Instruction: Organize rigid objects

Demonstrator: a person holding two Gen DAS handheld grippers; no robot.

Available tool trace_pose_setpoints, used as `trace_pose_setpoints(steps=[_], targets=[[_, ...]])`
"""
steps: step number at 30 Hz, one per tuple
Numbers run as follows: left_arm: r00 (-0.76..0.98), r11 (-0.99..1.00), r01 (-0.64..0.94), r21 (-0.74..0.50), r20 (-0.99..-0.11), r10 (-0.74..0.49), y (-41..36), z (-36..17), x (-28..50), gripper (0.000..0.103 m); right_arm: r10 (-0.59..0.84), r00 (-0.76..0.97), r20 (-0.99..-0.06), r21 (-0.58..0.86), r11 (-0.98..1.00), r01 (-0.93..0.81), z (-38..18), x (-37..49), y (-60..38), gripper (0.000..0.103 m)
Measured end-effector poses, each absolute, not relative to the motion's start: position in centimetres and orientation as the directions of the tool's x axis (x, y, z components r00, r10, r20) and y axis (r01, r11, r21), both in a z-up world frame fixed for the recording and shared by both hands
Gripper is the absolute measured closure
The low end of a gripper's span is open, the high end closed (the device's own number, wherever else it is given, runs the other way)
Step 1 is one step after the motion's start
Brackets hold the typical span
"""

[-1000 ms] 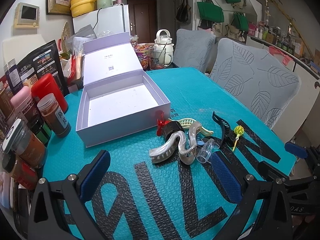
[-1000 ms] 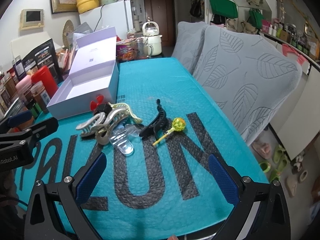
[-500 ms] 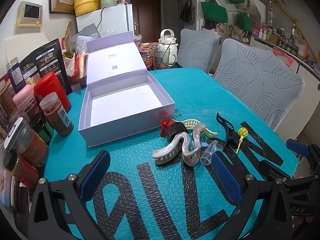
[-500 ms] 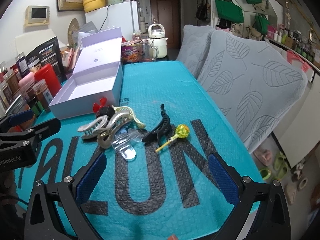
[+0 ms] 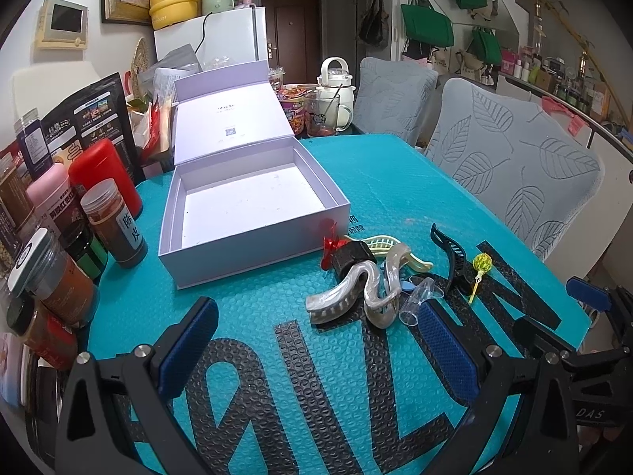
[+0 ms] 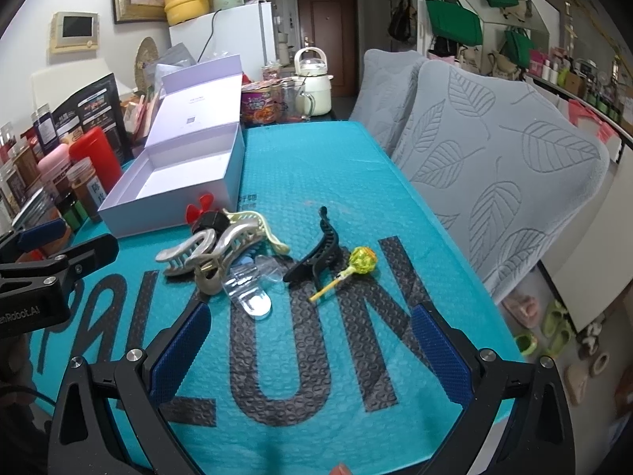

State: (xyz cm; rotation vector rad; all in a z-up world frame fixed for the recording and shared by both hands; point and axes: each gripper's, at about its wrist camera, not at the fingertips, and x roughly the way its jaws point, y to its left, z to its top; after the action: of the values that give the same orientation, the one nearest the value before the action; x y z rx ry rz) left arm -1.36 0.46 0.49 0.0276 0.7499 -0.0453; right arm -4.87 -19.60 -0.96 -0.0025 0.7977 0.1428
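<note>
Both wrist views toward shared clips (image 5: 356, 289)

Teal table mat (image 6: 308, 182): large black letters, partly cut off, reading "LUN". Left gripper (image 6: 47, 273) body: white lettering "enRobot.AI", start cut off. Brown spice jar (image 5: 118, 225) label: "陈皮". Other labels are illegible.

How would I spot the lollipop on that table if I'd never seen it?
Start at the open white box on the teal mat, then follow the heap of hair clips rightward. Past the black claw clip lies the lollipop: the only round yellow-green head on a thin stick.
</note>
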Motion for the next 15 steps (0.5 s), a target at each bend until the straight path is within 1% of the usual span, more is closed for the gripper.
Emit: trace_pose_setpoints(steps=[15], targets=[[0.724, 0.998, 0.055, 0.007, -0.688, -0.035, 0.33, 0.11, -0.98, 0.0, 0.119, 0.686, -0.717, 0.057, 0.992, -0.113, -1.26, -4.83, -20.44, 0.0]])
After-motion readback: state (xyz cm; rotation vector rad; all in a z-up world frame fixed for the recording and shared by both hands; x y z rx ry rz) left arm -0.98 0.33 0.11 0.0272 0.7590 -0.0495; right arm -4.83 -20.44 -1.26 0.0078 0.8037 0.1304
